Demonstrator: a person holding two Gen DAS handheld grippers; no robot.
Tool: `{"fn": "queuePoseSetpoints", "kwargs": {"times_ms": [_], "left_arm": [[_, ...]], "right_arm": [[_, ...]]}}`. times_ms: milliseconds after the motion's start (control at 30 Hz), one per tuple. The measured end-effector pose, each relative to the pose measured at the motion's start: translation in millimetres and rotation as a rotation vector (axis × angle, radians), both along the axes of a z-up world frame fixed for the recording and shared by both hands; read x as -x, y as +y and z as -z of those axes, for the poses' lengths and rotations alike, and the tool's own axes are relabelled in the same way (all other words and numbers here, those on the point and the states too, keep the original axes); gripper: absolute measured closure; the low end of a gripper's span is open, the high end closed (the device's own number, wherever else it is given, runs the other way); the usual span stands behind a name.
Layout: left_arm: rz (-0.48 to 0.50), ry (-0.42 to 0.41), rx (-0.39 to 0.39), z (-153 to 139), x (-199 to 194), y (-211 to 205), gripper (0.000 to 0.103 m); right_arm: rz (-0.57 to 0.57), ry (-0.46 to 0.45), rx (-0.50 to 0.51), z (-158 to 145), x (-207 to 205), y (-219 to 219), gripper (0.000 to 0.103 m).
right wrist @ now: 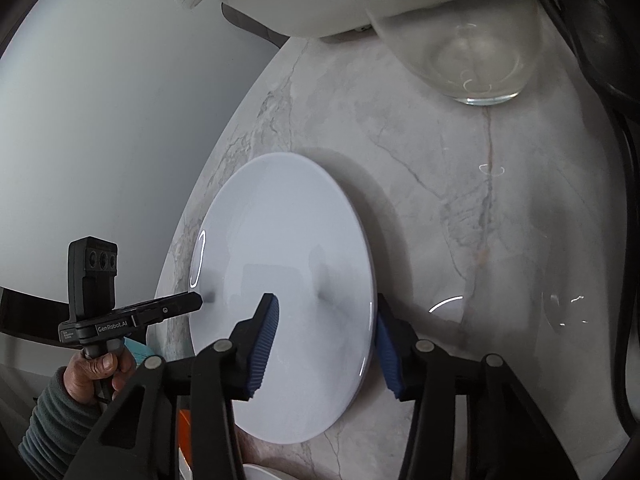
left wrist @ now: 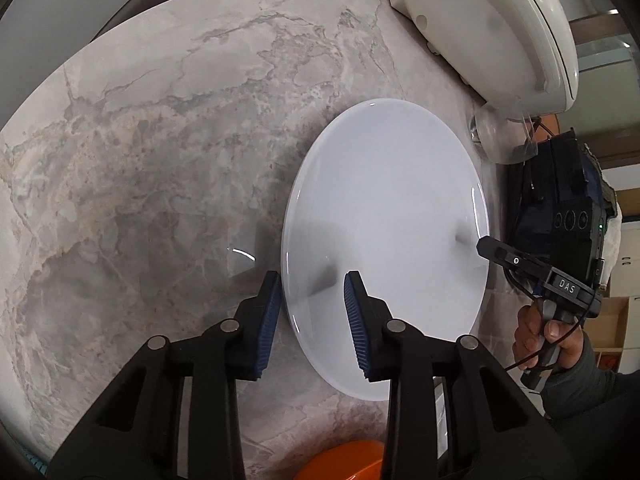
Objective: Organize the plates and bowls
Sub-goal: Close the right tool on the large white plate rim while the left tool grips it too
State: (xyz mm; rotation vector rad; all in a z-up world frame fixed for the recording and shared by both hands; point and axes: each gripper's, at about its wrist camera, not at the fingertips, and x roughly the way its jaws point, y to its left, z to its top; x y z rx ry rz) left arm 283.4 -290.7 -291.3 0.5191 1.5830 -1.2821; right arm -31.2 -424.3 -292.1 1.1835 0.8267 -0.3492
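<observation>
On the marble table (left wrist: 140,152), far left is bare stone, nothing staged there. Left gripper (left wrist: 312,320) straddles the near-left rim of the white plate (left wrist: 384,240): one blue pad outside the edge, one over the plate face. Pads look just off the surface, so jaws partway apart, not clamped, as far as I can tell. Plate lies flat mid-table, apparently untouched by anything else. Right gripper (right wrist: 326,344) does the same on the opposite rim, one pad above the plate, the other down outside the edge, gap visible, no grasp yet. Probably a two-sided pinch so a wide flat plate lifts level. Beyond the plate: white appliance (left wrist: 500,28) and a clear glass bowl (right wrist: 452,36) just beside it. Orange object (left wrist: 344,460) sits at the near edge, likely another dish.
</observation>
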Motion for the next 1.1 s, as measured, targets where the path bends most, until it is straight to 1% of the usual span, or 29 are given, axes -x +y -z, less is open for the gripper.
{"fn": "queuePoseSetpoints", "kwargs": {"times_ms": [67,200,233,300,333,367,400,567,700,867,1100], "left_arm": [[0.001,-0.008,-0.006,1,0,-2,0.077],[-0.013,-0.012,-0.004,1,-6,1,0.077],[-0.019,-0.014,-0.006,1,-8,0,0.077],[-0.032,-0.018,-0.007,1,-11,0,0.077],[-0.032,-0.026,-0.008,2,-12,-1,0.077],[-0.030,-0.039,-0.011,1,-12,-2,0.080],[-0.027,-0.049,-0.016,1,-12,-2,0.083],[-0.036,-0.040,-0.027,4,-16,-2,0.084],[-0.021,-0.065,-0.029,2,-13,-1,0.084],[-0.024,-0.082,-0.033,1,-7,-2,0.084],[-0.035,-0.068,-0.053,1,-5,2,0.084]], "right_arm": [[-0.014,0.017,-0.009,1,-2,-2,0.061],[-0.039,0.059,-0.035,5,-11,-6,0.069],[-0.049,0.070,-0.044,6,-12,-7,0.073],[-0.060,0.082,-0.069,8,-14,-8,0.077],[-0.064,0.088,-0.071,8,-13,-7,0.080],[-0.067,0.095,-0.067,7,-11,-6,0.085],[-0.067,0.101,-0.066,8,-11,-6,0.086],[-0.071,0.099,-0.051,8,-11,-5,0.087],[-0.068,0.099,-0.042,7,-11,-5,0.087],[-0.071,0.102,-0.020,5,-14,-2,0.087],[-0.069,0.105,-0.013,1,-16,-3,0.087]]}}
